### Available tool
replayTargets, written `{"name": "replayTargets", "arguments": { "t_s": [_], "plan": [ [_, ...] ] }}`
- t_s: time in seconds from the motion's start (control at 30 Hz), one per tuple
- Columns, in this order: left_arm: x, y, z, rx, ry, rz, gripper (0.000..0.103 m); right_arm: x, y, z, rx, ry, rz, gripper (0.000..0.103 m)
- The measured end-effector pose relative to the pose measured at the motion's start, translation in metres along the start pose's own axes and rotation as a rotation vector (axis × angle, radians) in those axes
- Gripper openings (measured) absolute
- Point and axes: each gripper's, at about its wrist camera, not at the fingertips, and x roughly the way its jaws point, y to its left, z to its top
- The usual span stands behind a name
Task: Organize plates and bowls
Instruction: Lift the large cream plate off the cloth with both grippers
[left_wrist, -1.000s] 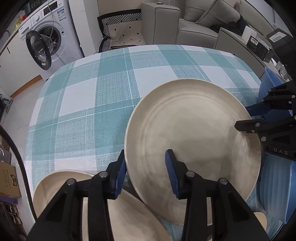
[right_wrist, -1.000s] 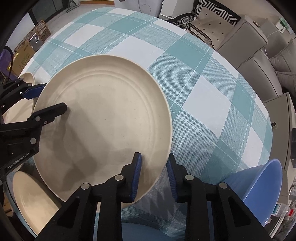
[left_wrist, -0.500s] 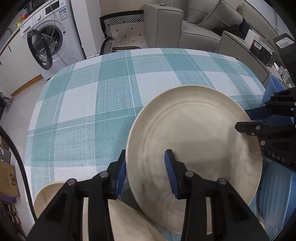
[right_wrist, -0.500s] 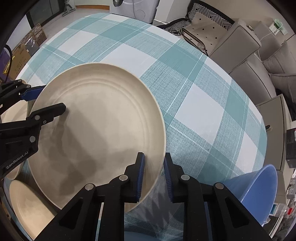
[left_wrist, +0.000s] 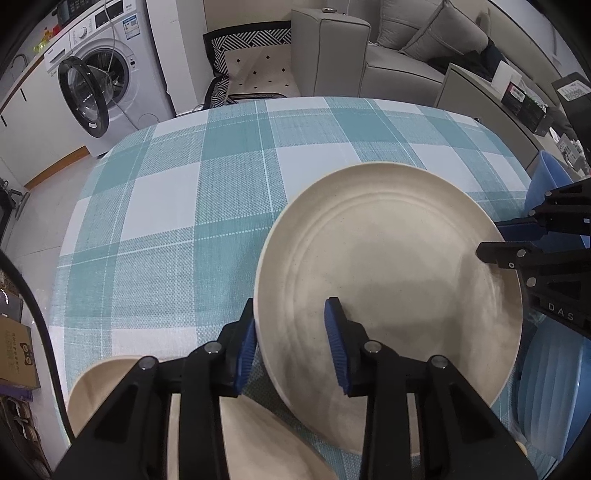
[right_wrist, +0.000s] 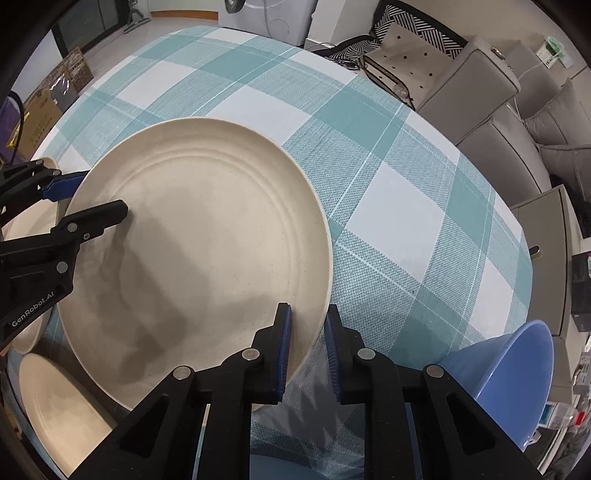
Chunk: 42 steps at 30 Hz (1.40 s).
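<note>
A large cream plate (left_wrist: 399, 280) is held level above the teal checked table (left_wrist: 207, 206). My left gripper (left_wrist: 291, 347) straddles its left rim with a gap between pad and plate. My right gripper (right_wrist: 306, 347) is shut on the plate's (right_wrist: 199, 243) right rim. Each gripper also shows in the other view, the right one in the left wrist view (left_wrist: 517, 240) and the left one in the right wrist view (right_wrist: 74, 199). More cream plates (left_wrist: 118, 398) lie below at the near left, and also show in the right wrist view (right_wrist: 55, 402).
A blue bowl (right_wrist: 517, 373) lies tipped at the table's right edge, and a blue plate (left_wrist: 550, 387) lies below the held plate. A washing machine (left_wrist: 103, 74) and grey sofa (left_wrist: 388, 62) stand beyond the table.
The cream plate has risen higher above the table with both grippers. The right gripper's jaws have closed in on the rim.
</note>
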Motion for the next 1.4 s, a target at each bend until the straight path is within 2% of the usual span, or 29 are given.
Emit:
{"name": "replayTargets", "arguments": {
  "t_s": [0.2, 0.4, 0.6, 0.7, 0.8, 0.87, 1.03, 1.4],
  "plan": [
    [0.007, 0.006, 0.011, -0.019, 0.004, 0.003, 0.034, 0.004, -0.003, 0.011, 0.029, -0.008, -0.015, 0.018],
    [0.005, 0.006, 0.006, -0.017, 0.015, -0.009, 0.037, 0.003, -0.003, 0.007, 0.031, -0.001, -0.001, 0.018],
    [0.003, 0.004, 0.002, -0.015, 0.032, -0.005, 0.049, 0.005, -0.006, 0.004, 0.02, 0.011, 0.008, 0.019],
    [0.002, 0.004, -0.001, -0.011, 0.037, -0.011, 0.05, 0.006, -0.005, 0.004, 0.01, 0.023, 0.013, 0.02],
    [0.002, 0.002, -0.002, -0.007, 0.043, -0.013, 0.05, 0.005, -0.002, 0.002, 0.006, 0.029, 0.009, 0.02],
    [0.0, -0.002, -0.003, 0.007, 0.041, -0.018, 0.044, 0.004, 0.001, 0.001, -0.003, 0.019, 0.0, 0.02],
    [0.0, -0.001, -0.003, -0.013, 0.037, -0.009, 0.038, 0.003, 0.001, -0.001, 0.005, 0.009, -0.009, 0.02],
    [-0.008, 0.001, 0.001, -0.03, 0.013, -0.002, 0.036, -0.009, 0.009, -0.003, 0.018, -0.013, -0.032, 0.018]
  ]
}}
